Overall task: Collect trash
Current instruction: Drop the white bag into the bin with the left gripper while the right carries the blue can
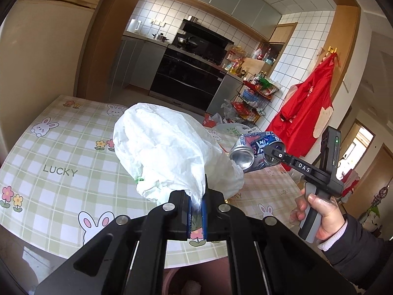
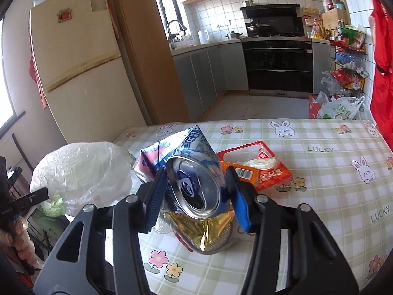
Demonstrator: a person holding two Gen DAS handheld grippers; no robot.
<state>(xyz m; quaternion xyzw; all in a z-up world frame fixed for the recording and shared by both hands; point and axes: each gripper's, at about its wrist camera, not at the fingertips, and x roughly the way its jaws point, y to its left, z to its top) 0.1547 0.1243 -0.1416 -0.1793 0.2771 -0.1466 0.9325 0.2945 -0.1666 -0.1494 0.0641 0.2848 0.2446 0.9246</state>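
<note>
The left gripper [image 1: 196, 211] is clamped on the gathered edge of a thin white bag [image 1: 169, 152], soft and tear-prone, held over the table [image 1: 49, 152]. The right gripper [image 2: 196, 191] pinches a crushed can [image 2: 194, 184] across its sides; it looks light, stiff and slippery, with sharp creases. Beyond it lie a gold wrapper [image 2: 203, 231] and a red tissue pack [image 2: 260, 169].

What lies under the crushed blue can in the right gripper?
Below the crushed blue can lies crumpled gold foil wrapper on the checked tablecloth; the wrapper's far part is hidden.
</note>
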